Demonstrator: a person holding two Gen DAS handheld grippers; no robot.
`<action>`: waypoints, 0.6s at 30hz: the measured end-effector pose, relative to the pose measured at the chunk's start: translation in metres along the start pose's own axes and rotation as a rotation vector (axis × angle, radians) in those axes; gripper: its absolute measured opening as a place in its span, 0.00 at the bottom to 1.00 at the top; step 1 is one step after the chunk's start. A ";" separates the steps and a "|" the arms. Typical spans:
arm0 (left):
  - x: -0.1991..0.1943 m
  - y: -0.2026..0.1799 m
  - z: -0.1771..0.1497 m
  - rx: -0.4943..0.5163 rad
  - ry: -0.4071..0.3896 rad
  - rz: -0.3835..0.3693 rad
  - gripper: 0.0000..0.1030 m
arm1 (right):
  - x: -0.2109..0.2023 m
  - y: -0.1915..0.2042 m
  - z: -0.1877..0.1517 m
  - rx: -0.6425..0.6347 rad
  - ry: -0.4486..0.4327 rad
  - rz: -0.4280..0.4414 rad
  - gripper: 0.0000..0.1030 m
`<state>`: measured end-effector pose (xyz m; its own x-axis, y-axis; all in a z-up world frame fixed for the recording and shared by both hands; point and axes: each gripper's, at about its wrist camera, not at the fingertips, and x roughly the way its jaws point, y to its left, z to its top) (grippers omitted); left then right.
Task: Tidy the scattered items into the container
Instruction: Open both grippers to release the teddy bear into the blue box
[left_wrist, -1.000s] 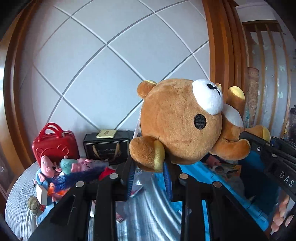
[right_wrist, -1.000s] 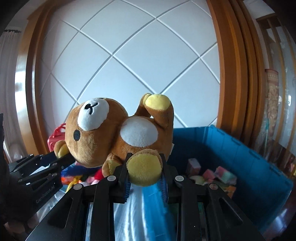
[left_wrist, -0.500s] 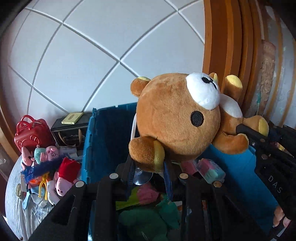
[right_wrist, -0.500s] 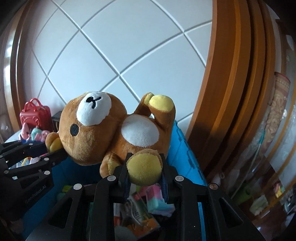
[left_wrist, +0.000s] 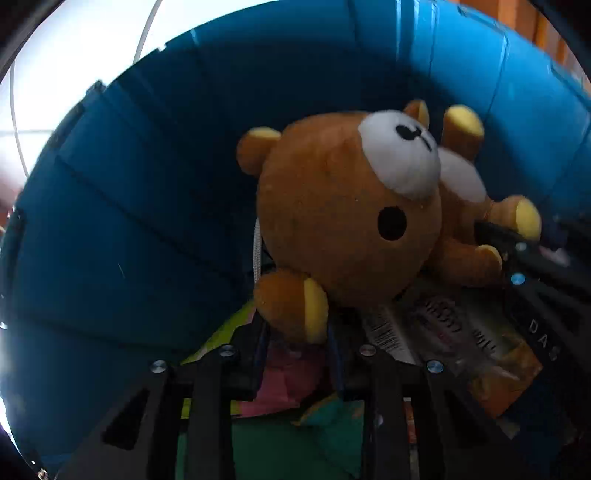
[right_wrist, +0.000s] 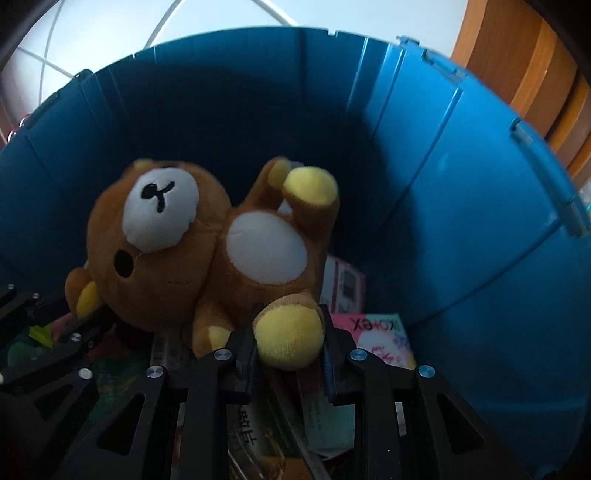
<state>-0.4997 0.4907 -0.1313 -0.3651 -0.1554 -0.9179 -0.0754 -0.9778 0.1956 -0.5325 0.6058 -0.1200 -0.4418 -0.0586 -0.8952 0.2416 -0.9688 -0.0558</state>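
A brown plush bear (left_wrist: 347, 206) (right_wrist: 192, 243) with a white muzzle and yellow paws hangs inside the blue plastic bin (left_wrist: 129, 206) (right_wrist: 461, 206), just above the things lying in it. My left gripper (left_wrist: 295, 325) is shut on one of the bear's ears. My right gripper (right_wrist: 290, 339) is shut on one of its yellow-soled feet. In the right wrist view the left gripper shows as black fingers (right_wrist: 48, 347) at the lower left. Both grippers point steeply down into the bin.
Under the bear lie printed packets (left_wrist: 476, 343), a pink and green wrapper (left_wrist: 280, 384) and a pink pack (right_wrist: 384, 339). The bin's blue walls close in on all sides. White wall with curved lines shows above the rim, and orange wood trim (right_wrist: 524, 66) at the upper right.
Both grippers have carried the bear from above the table's toys over the bin's rim and down inside it, tipping from nearly level to steeply downward. The grips on ear and foot are unchanged.
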 end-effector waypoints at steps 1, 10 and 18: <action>0.004 -0.003 -0.002 0.006 0.014 0.004 0.28 | 0.002 0.001 0.000 0.001 0.006 -0.004 0.25; 0.006 0.004 -0.005 -0.067 0.027 -0.037 0.42 | 0.003 -0.002 -0.005 -0.003 -0.003 -0.010 0.25; -0.004 -0.001 -0.011 -0.064 0.012 -0.059 0.60 | -0.004 -0.012 -0.007 0.040 -0.015 0.025 0.32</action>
<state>-0.4877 0.4910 -0.1319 -0.3505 -0.0991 -0.9313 -0.0371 -0.9921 0.1195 -0.5278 0.6197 -0.1184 -0.4492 -0.0865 -0.8892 0.2185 -0.9757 -0.0155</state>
